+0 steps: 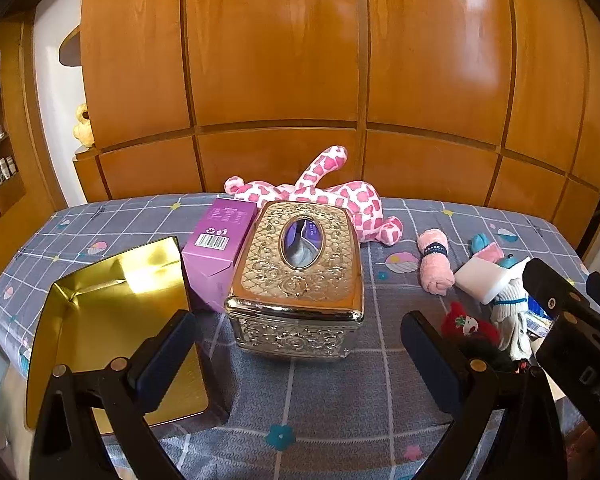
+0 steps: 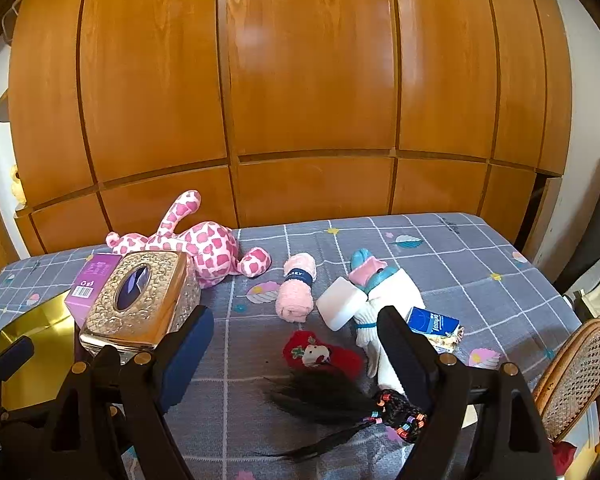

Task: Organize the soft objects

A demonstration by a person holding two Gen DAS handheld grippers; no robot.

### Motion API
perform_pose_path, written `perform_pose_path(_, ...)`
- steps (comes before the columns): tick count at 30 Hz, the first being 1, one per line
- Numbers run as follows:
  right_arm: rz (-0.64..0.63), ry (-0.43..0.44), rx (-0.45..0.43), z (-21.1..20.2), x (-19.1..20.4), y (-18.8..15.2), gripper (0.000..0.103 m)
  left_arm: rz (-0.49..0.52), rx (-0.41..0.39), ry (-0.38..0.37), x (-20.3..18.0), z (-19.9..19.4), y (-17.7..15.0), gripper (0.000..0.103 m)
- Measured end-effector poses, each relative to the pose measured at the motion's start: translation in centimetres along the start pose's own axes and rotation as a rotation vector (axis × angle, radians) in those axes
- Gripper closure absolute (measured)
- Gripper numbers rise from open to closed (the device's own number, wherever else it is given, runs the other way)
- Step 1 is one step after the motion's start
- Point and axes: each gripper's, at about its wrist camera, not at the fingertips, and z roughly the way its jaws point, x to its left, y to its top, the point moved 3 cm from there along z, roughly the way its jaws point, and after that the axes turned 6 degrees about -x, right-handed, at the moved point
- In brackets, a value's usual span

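A pink-and-white spotted plush toy (image 1: 332, 196) lies at the back of the bed; it also shows in the right wrist view (image 2: 204, 248). A rolled pink towel (image 2: 296, 292) with a dark band, a white sponge block (image 2: 340, 306), a teal-and-pink soft toy (image 2: 366, 270), white socks (image 2: 384, 320), a red sock (image 2: 320, 354) and a black hairpiece (image 2: 332, 400) lie to the right. My left gripper (image 1: 300, 352) is open and empty, in front of the gold tissue box (image 1: 300, 276). My right gripper (image 2: 296, 352) is open and empty above the red sock and hairpiece.
A purple carton (image 1: 220, 248) and a gold tin tray (image 1: 112, 328) lie left of the tissue box. A blue tissue pack (image 2: 432, 320) lies at the right. A wooden wardrobe (image 2: 300, 100) stands behind the bed. A wicker chair (image 2: 572, 376) is at the right edge.
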Motion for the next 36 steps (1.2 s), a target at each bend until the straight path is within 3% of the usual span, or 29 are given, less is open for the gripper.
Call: perform_pose_path(36, 0.008, 0.025, 0.035, 1.3, -0.4, -0.7, 0.018, 0.027, 0.018, -0.013, -1.0, 0.6, -0.5, 0.001)
